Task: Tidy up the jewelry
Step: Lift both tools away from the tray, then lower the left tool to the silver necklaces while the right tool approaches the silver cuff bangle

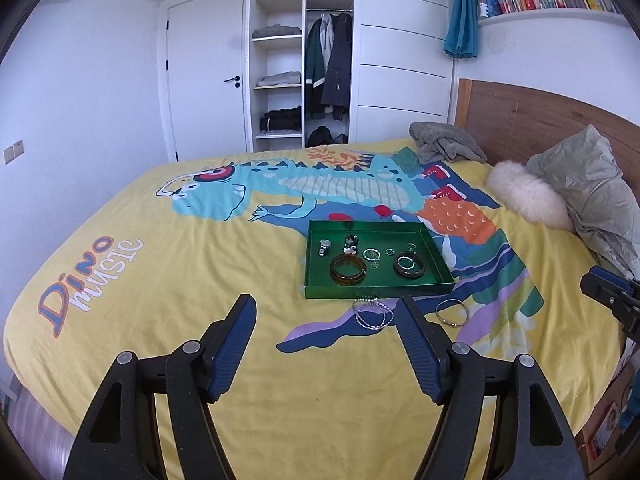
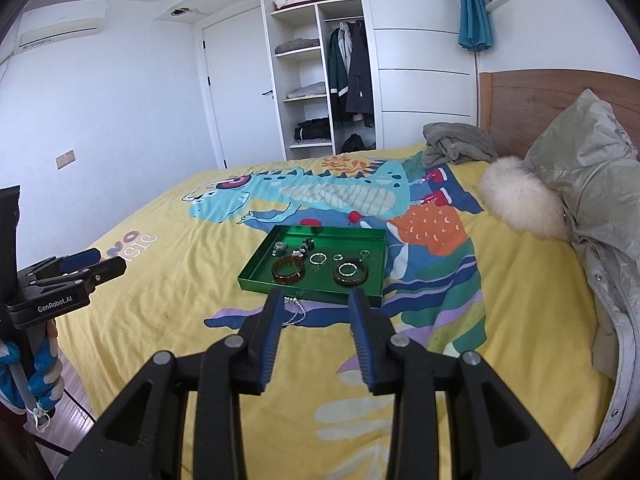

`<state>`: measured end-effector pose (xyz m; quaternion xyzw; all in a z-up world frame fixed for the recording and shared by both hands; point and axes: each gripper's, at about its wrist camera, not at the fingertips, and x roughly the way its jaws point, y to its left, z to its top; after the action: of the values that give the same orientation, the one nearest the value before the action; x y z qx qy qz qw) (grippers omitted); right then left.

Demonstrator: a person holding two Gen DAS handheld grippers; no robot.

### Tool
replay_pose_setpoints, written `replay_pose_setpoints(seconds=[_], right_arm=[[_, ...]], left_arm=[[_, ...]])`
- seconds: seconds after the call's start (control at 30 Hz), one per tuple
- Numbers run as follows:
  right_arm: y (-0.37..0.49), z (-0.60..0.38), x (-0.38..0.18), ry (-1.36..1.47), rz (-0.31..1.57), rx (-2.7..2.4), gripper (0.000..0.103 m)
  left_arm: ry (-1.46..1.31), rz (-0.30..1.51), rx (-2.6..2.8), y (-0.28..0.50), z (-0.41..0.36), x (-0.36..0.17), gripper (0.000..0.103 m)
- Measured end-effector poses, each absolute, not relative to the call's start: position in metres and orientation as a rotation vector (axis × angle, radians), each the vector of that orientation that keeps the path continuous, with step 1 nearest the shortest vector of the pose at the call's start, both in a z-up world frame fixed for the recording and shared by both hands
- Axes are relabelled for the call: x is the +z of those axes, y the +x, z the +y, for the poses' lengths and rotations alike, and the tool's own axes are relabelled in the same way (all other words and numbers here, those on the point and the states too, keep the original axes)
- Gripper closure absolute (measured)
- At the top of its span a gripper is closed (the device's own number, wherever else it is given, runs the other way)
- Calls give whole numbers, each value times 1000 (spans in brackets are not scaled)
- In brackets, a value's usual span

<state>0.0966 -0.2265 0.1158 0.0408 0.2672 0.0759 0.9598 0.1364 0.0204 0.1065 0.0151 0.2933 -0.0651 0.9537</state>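
A green tray (image 1: pixel 316 280) (image 2: pixel 256 270) lies on the yellow dinosaur bedspread. It holds an amber bangle (image 1: pixel 348 271) (image 2: pixel 289 269), a dark bangle (image 1: pixel 409 265) (image 2: pixel 351 273), a watch (image 1: pixel 325 245), a dark charm (image 1: pixel 351 242) and small rings (image 1: pixel 371 255). A beaded chain (image 1: pixel 372 314) (image 2: pixel 296 312) and a silver bangle (image 1: pixel 452 312) lie on the bedspread in front of the tray. My left gripper (image 1: pixel 326 308) is open and empty, above the bed short of the chain. My right gripper (image 2: pixel 316 300) is open and empty just before the tray's near edge.
A grey towel (image 1: pixel 444 142), a white fur cushion (image 1: pixel 528 196) and a padded coat (image 1: pixel 596 196) lie by the wooden headboard at the right. An open wardrobe (image 1: pixel 300 60) and a door stand beyond the bed. The left gripper also shows in the right wrist view (image 2: pixel 92 266).
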Motion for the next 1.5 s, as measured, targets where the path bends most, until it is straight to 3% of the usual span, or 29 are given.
replay_pose_setpoints(seconds=[0.43, 0.57, 0.77, 1.5], right_arm=[[99, -231, 85, 103, 562, 142, 70], [105, -238, 78, 114, 561, 133, 60], [122, -256, 56, 149, 587, 123, 58], [265, -297, -67, 141, 845, 102, 59]], left_arm=[[13, 638, -114, 148, 26, 82, 31], [15, 665, -114, 158, 22, 69, 31], [12, 723, -110, 180, 17, 40, 31], [20, 974, -157, 319, -36, -90, 36]])
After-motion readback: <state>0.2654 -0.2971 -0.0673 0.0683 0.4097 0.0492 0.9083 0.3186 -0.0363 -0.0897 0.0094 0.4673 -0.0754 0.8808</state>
